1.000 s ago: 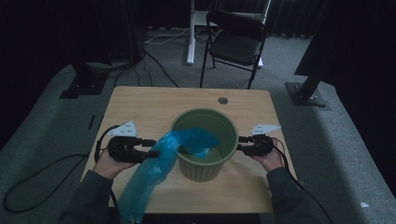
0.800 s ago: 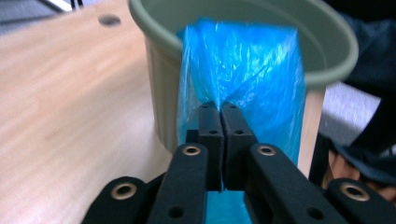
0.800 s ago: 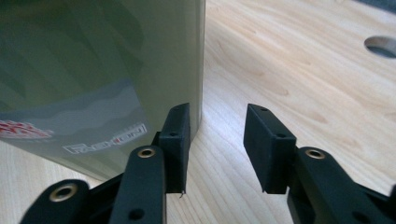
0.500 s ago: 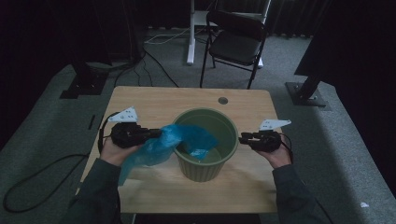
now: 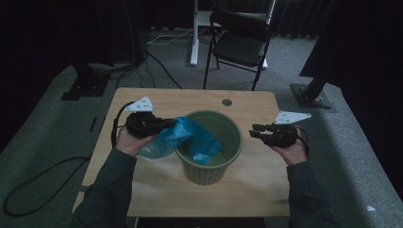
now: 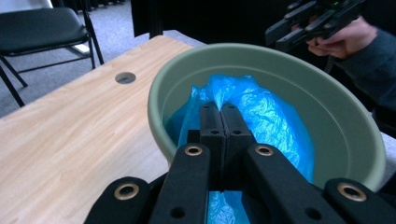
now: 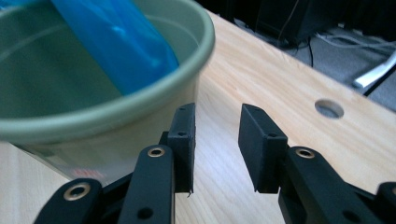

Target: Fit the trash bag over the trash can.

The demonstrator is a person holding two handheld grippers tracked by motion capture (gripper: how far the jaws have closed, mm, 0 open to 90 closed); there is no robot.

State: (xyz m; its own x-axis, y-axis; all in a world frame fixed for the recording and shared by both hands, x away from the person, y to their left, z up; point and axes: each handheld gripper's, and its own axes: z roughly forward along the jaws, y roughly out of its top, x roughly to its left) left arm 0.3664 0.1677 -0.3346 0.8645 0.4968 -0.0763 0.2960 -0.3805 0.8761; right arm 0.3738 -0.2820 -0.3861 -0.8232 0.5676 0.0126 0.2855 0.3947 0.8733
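A green plastic bin (image 5: 209, 166) stands in the middle of the wooden table (image 5: 157, 190). A blue plastic bag (image 5: 187, 135) drapes over its left rim, partly inside and partly outside. My left gripper (image 5: 173, 123) is shut on the bag at that rim; in the left gripper view its jaws (image 6: 220, 108) pinch a fold of the bag (image 6: 266, 112) above the bin (image 6: 327, 93). My right gripper (image 5: 254, 130) hovers just right of the bin, apart from it. Its jaws (image 7: 217, 114) have just been opening, with nothing between them, beside the bin wall (image 7: 93, 121).
A black folding chair (image 5: 240, 42) stands beyond the table's far edge. A round cable hole (image 5: 226, 102) sits in the tabletop behind the bin. Dark stand bases (image 5: 85, 85) and cables lie on the grey floor at both sides.
The left gripper closed on the bag and lifted it, so the bag no longer hangs over the table's front edge. The right gripper rose and drew slightly away from the bin's rim.
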